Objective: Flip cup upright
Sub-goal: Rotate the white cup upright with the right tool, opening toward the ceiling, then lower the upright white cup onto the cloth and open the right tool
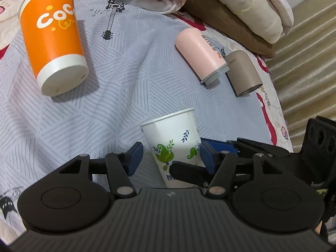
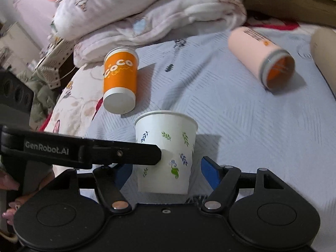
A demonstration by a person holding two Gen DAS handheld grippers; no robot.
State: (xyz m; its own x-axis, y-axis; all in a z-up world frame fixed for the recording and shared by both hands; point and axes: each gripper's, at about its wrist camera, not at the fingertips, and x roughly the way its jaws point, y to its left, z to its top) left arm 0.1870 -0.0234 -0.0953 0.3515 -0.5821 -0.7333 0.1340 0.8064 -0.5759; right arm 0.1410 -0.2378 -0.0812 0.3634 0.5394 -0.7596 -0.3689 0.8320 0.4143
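Observation:
A white paper cup with leaf prints stands upright on the grey-patterned sheet, rim up. My left gripper is open, with the cup between its blue pads; the right pad is close to the cup wall. My right gripper is open around the same cup, with gaps on both sides. The left gripper's black finger reaches in from the left and touches the cup's side.
An orange paper cup stands upside down at the back left. A pink bottle and a taupe cap lie on their sides at the right. Folded bedding lies behind. The bed edge is at the right.

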